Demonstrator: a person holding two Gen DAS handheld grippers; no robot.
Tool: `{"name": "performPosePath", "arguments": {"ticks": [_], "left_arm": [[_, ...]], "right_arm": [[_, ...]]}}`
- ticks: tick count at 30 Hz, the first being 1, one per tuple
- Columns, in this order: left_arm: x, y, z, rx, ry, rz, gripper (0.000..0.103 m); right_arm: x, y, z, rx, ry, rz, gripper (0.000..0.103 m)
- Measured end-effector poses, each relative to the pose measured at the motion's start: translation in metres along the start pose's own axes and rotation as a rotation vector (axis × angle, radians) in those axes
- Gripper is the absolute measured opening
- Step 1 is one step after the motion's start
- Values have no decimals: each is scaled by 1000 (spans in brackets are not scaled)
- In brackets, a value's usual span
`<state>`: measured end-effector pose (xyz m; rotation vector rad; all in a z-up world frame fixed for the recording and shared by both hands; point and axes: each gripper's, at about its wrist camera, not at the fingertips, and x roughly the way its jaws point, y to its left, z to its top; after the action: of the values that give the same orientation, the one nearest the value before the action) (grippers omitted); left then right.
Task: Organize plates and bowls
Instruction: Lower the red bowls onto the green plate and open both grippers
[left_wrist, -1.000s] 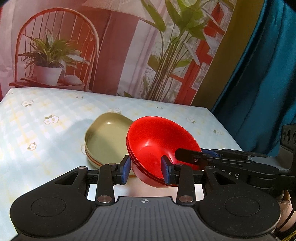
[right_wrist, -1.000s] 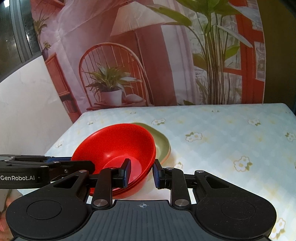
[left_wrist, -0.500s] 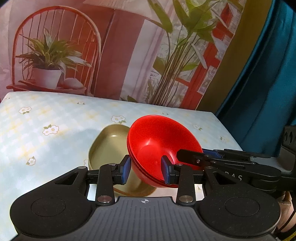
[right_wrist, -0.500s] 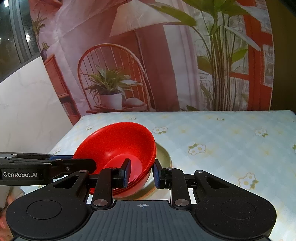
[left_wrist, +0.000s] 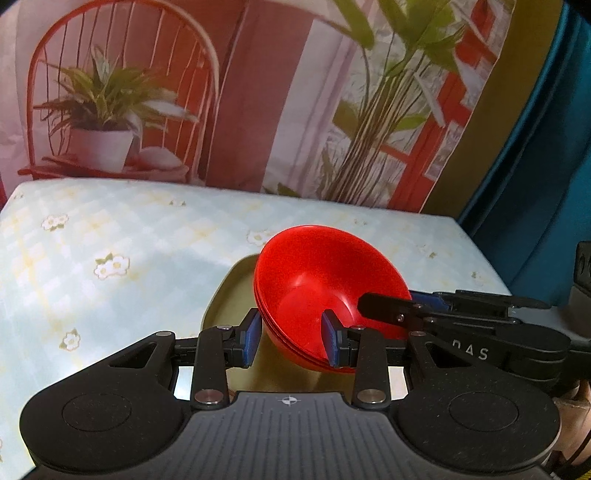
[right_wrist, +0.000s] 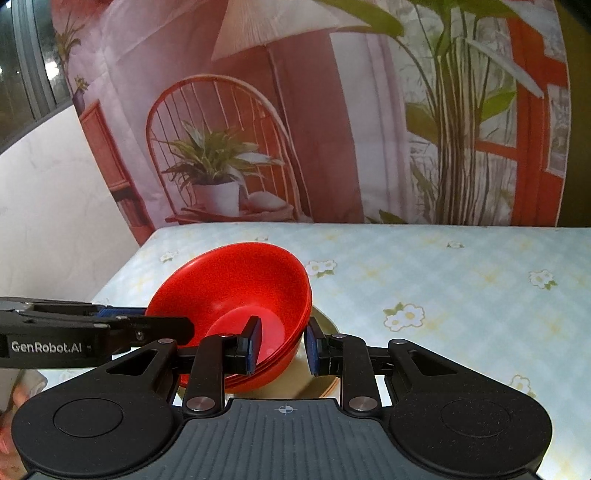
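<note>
The desk (right_wrist: 461, 280) wore a pale blue checked cloth dotted with small white flowers, and behind it hung a printed backdrop (right_wrist: 314, 129) of a red chair, a potted plant, a lamp and tall green stems, with a teal curtain (left_wrist: 546, 177) at its right end. The stacked red bowls (left_wrist: 314, 291) hung tilted above the olive plates (left_wrist: 229, 299) near the desk's front edge. The left gripper (left_wrist: 291, 338) pinched their rim on one side, the right gripper (right_wrist: 282, 343) on the other.
</note>
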<state>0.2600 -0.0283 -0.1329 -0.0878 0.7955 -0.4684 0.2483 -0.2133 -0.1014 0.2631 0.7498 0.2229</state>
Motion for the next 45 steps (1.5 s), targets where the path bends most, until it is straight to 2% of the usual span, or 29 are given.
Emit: {"name": "performPosePath", "arguments": {"ticks": [13,23,31,36,38,42,43,45], "left_arm": [[23,10,-11,29,44,56,37],[25,9,-12,53,37,64,37],[19,7,-10,63,26,86,41],[9,3,-8,79,6,105,52],[5,1,-7,93,-3,112,55],[-5,-1,-6,102,-21,124,63],[-8,-1,-6,103,-26,128,65],[-13,-2,-5,105,-36,139,71]], "right_arm": [[32,1,-22,-35,43,-11,23],[40,3,-28,-46,67,-17,22],[35,7,-25,-74,54,-44,28],[28,8,-22,-84,46,-61,41],[24,8,-22,-83,43,-70,50],[15,10,-21,-91,37,-85,57],[13,10,-21,-92,35,-90,63],[7,11,-21,-91,28,-97,67]]}}
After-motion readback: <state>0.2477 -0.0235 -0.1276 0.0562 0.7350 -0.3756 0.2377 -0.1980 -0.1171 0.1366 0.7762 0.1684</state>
